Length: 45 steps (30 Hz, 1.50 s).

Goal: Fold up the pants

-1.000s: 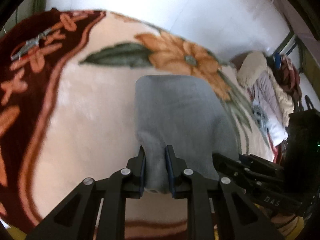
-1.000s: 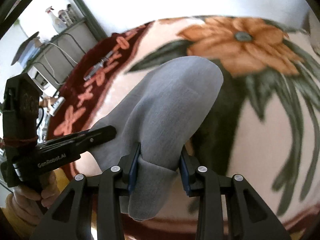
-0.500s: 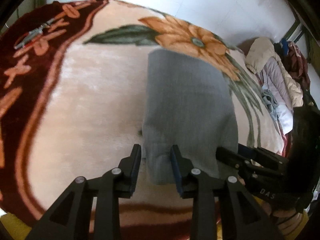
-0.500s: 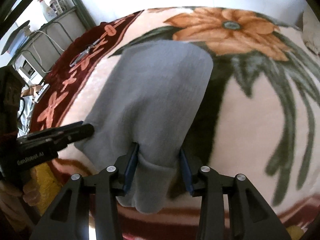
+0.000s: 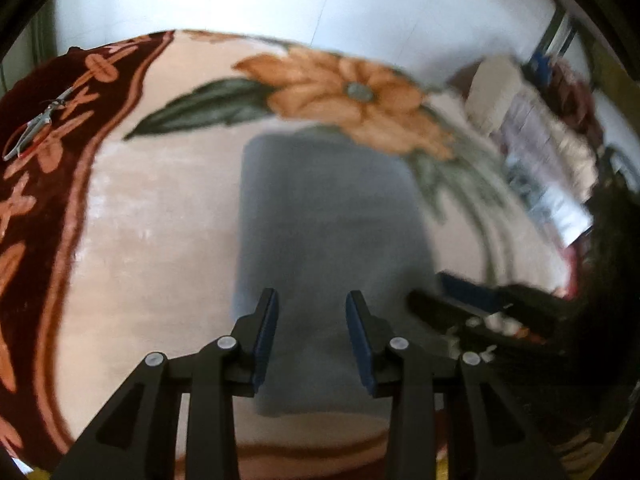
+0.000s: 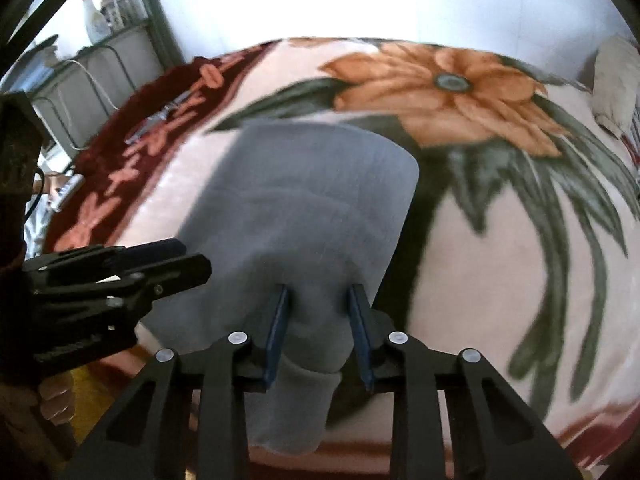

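Note:
The grey pants [image 5: 328,240] lie folded in a long strip on the floral blanket [image 5: 160,240]. My left gripper [image 5: 312,300] is open, its jaws spread above the near end of the pants, holding nothing. In the right wrist view the pants [image 6: 304,208] run away from me; my right gripper [image 6: 320,296] has its jaws around a bunched fold of grey cloth at the near end. The left gripper [image 6: 152,268] shows at the left of that view, beside the pants' edge.
The blanket [image 6: 500,240] has an orange flower [image 6: 448,84] and a dark red border. Scissors [image 5: 36,132] lie on the border at far left. A pile of clothes [image 5: 540,132] sits at far right. A shelf with bottles [image 6: 100,20] stands beyond the bed.
My left gripper has opened and let go of the pants, which now lie flat. My right gripper's jaws have widened slightly but still hold cloth. Both views have pulled back a little.

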{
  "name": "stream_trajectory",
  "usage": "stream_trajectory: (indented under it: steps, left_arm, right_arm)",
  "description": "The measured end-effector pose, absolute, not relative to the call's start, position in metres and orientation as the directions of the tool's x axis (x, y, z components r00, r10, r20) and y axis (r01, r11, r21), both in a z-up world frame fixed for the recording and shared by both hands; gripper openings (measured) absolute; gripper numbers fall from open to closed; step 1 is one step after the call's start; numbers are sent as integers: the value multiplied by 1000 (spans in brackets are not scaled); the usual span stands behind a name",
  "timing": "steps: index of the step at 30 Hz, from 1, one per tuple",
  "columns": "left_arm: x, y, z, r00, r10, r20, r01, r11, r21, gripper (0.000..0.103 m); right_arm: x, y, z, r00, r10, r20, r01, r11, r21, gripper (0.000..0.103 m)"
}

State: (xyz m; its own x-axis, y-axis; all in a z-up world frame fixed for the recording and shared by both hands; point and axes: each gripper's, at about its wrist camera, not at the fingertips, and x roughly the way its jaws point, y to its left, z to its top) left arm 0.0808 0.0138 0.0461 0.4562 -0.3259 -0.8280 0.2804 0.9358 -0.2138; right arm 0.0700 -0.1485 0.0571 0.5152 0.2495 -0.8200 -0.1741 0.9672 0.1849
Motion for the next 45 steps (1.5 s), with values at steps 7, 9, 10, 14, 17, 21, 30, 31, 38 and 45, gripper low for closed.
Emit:
stream_trajectory:
  steps: [7, 9, 10, 14, 17, 21, 30, 31, 38, 45]
  left_arm:
    - [92, 11, 28, 457, -274, -846, 271, 949, -161, 30]
    - [89, 12, 28, 462, -270, -845, 264, 951, -159, 30]
    - [87, 13, 30, 465, -267, -844, 260, 952, -159, 30]
    - [79, 15, 43, 481, -254, -839, 235, 960, -156, 33]
    - [70, 19, 55, 495, -247, -833, 226, 962, -151, 42]
    - [55, 22, 68, 508, -238, -828, 216, 965, -145, 52]
    - [22, 19, 76, 518, -213, -828, 191, 973, -130, 78]
    - [20, 18, 75, 514, -210, -832, 187, 974, -131, 80]
    - [9, 17, 63, 489, -186, -852, 155, 980, -125, 82]
    - [6, 16, 56, 473, -177, -863, 140, 982, -125, 82]
  right_arm:
    - [76, -149, 46, 509, 256, -821, -183, 965, 188, 38]
    - [75, -149, 48, 513, 256, -819, -175, 966, 192, 38]
    - [74, -149, 50, 514, 258, -818, -171, 965, 197, 38]
    - [65, -153, 70, 532, 265, -804, -151, 964, 218, 38]
    - [54, -154, 88, 563, 260, -785, -154, 966, 209, 38]
    - [35, -155, 104, 583, 256, -771, -150, 967, 208, 39]
    - [2, -152, 100, 578, 217, -787, -113, 976, 186, 48]
    - [-1, -153, 98, 576, 216, -788, -109, 976, 188, 48]
    - [-16, -152, 87, 569, 213, -794, -85, 976, 200, 48]
    - [-20, -154, 82, 569, 202, -797, -60, 977, 205, 48]
